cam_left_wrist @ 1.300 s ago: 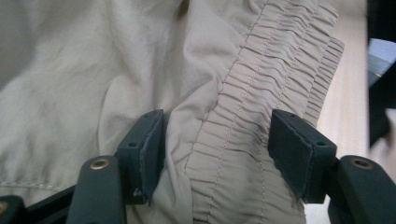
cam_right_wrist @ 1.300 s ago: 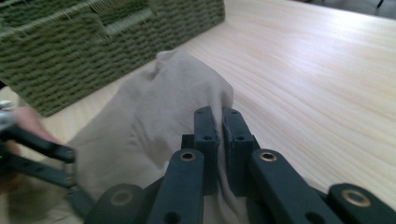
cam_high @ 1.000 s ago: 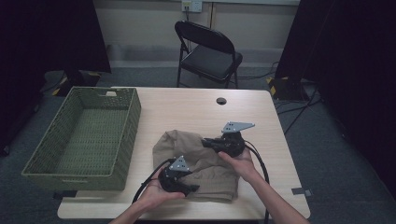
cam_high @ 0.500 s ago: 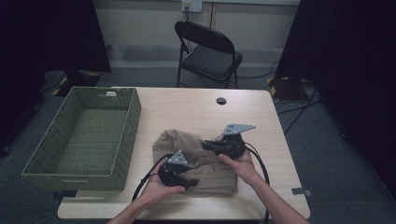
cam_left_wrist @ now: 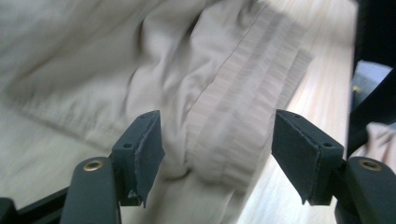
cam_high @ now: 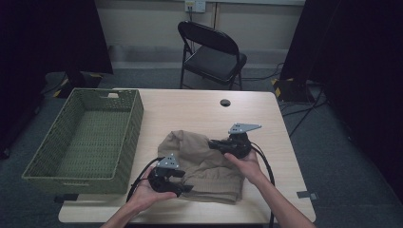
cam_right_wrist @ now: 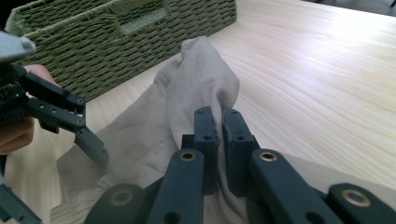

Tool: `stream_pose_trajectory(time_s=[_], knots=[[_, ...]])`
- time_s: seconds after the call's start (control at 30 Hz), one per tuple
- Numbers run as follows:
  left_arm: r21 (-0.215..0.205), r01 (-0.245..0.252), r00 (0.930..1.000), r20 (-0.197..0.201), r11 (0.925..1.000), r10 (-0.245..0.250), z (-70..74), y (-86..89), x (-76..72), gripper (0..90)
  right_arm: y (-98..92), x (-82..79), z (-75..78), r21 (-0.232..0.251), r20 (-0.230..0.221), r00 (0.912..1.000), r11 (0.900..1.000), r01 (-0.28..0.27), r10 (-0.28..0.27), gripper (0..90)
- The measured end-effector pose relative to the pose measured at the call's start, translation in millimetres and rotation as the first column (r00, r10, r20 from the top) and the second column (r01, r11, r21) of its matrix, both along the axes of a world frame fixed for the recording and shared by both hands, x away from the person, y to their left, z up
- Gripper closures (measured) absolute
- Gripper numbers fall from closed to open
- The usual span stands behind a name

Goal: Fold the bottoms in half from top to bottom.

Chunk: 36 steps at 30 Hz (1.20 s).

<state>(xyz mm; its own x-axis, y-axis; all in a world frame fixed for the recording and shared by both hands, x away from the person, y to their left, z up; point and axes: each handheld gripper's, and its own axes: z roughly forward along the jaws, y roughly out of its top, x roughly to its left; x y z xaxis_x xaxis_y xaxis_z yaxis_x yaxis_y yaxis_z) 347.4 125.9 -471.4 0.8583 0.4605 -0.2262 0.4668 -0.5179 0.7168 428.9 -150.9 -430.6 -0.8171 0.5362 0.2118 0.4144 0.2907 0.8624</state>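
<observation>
Two grippers work this soft, limp tan garment (cam_high: 202, 161): we keep the right gripper (cam_right_wrist: 220, 122) pinching a fold while the left gripper (cam_left_wrist: 217, 149), its jaws just widened and spread empty, takes the ribbed hem (cam_left_wrist: 247, 107).

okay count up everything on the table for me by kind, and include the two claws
Tan garment: 1
Green woven basket: 1
Claws: 2, left claw and right claw
Total: 4
</observation>
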Motion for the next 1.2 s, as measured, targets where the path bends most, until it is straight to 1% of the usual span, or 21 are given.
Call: stream_pose_trajectory(time_s=[0.03, 0.07, 0.1, 0.17, 0.2, 0.27, 0.3, 0.33, 0.37, 0.4, 0.5, 0.53, 0.57, 0.63, 0.7, 0.73, 0.8, 0.83, 0.9, 1.03, 1.2], knots=[[0.008, 0.008, 0.9999, -0.009, 0.9999, -0.008, -1.7, -1.0, 0.7, 34.3, -0.7, 0.8, -0.4, 0.000, -0.002, 1.0000, 1.000, 0.003, -0.003, 86.8], [0.026, 0.023, 0.9996, -0.016, 0.9994, -0.022, -5.1, -3.9, 0.8, 35.0, -0.9, 1.1, -0.7, 0.002, -0.003, 1.0000, 1.000, 0.006, -0.006, 86.9], [0.047, 0.028, 0.9995, -0.014, 0.9985, -0.027, -7.5, -6.9, -0.3, 36.2, -1.2, 1.8, -1.1, 0.001, -0.003, 0.9999, 1.000, 0.010, -0.010, 86.9], [0.074, 0.034, 0.9994, 0.003, 0.9967, -0.034, -10.4, -11.8, -2.0, 36.8, -1.5, 2.9, -1.6, -0.002, -0.003, 0.9999, 1.000, 0.015, -0.015, 86.8], [0.066, 0.031, 0.9995, 0.007, 0.9974, -0.032, -11.1, -14.6, -2.2, 37.5, -1.5, 3.6, -1.9, -0.004, -0.003, 0.9998, 1.000, 0.017, -0.017, 86.9], [0.065, 0.021, 0.9997, 0.010, 0.9977, -0.022, -12.2, -18.3, -1.2, 38.7, -1.4, 5.9, -2.2, -0.006, -0.002, 0.9997, 1.000, 0.025, -0.025, 86.9], [0.064, 0.016, 0.9996, 0.021, 0.9978, -0.017, -13.2, -20.2, -0.6, 39.2, -1.3, 7.3, -2.0, -0.006, -0.001, 0.9996, 1.000, 0.026, -0.026, 86.9], [0.055, 0.008, 0.9997, 0.023, 0.9984, -0.009, -14.3, -22.3, 0.0, 39.6, -1.1, 8.5, -1.5, -0.006, 0.003, 0.9996, 1.000, 0.029, -0.029, 86.9], [0.054, 0.003, 0.9997, 0.025, 0.9986, -0.004, -15.0, -24.1, 1.3, 40.0, -0.9, 9.4, -0.1, -0.005, 0.005, 0.9995, 1.000, 0.030, -0.030, 86.9], [0.043, -0.005, 0.9996, 0.027, 0.9991, 0.004, -16.2, -26.3, 2.6, 40.5, -0.9, 10.1, 1.9, -0.008, 0.014, 0.9994, 0.999, 0.032, -0.032, 86.9], [0.042, -0.026, 0.9986, 0.047, 0.9988, 0.024, -18.3, -32.1, 5.5, 41.2, -1.3, 9.7, 9.4, 0.011, 0.028, 0.9990, 0.999, 0.034, -0.034, 86.9], [0.038, -0.035, 0.9984, 0.046, 0.9987, 0.033, -19.1, -33.6, 5.9, 41.4, -0.9, 8.5, 11.5, 0.013, 0.033, 0.9990, 0.999, 0.029, -0.029, 86.9], [0.045, -0.043, 0.9980, 0.047, 0.9981, 0.041, -19.3, -34.7, 6.5, 41.5, -0.5, 7.0, 13.1, 0.011, 0.038, 0.9990, 1.000, 0.024, -0.024, 86.9], [0.044, -0.056, 0.9973, 0.049, 0.9974, 0.054, -20.5, -35.3, 7.7, 41.8, 0.6, 2.0, 16.7, 0.013, 0.046, 0.9989, 1.000, 0.012, -0.013, 86.9], [0.051, -0.064, 0.9971, 0.045, 0.9966, 0.062, -20.9, -34.4, 8.8, 42.0, 1.4, -5.1, 20.0, 0.010, 0.055, 0.9985, 1.000, -0.006, 0.006, 86.9], [0.050, -0.066, 0.9967, 0.049, 0.9965, 0.064, -21.5, -34.1, 9.4, 42.3, 1.2, -8.6, 21.0, 0.007, 0.059, 0.9982, 1.000, -0.011, 0.011, 86.9], [0.066, -0.068, 0.9964, 0.055, 0.9955, 0.064, -22.0, -33.2, 9.9, 43.6, -0.3, -15.9, 21.9, 0.002, 0.060, 0.9979, 1.000, -0.026, 0.026, 86.9], [0.067, -0.071, 0.9962, 0.056, 0.9953, 0.067, -22.1, -32.8, 10.1, 44.5, -1.5, -19.5, 21.7, 0.000, 0.059, 0.9978, 1.000, -0.029, 0.029, 86.8], [0.057, -0.073, 0.9962, 0.052, 0.9957, 0.070, -22.8, -32.0, 11.3, 45.8, -4.2, -24.9, 20.7, -0.002, 0.053, 0.9978, 0.999, -0.039, 0.039, 86.9], [0.057, -0.074, 0.9958, 0.059, 0.9956, 0.071, -23.0, -32.1, 11.3, 48.0, -7.8, -35.7, 15.2, -0.001, 0.032, 0.9982, 0.999, -0.051, 0.051, 86.8], [0.055, -0.081, 0.9953, 0.058, 0.9952, 0.078, -23.4, -32.2, 10.9, 48.1, -3.2, -50.2, 7.1, -0.043, 0.013, 0.9970, 0.996, -0.076, 0.077, 86.8]])
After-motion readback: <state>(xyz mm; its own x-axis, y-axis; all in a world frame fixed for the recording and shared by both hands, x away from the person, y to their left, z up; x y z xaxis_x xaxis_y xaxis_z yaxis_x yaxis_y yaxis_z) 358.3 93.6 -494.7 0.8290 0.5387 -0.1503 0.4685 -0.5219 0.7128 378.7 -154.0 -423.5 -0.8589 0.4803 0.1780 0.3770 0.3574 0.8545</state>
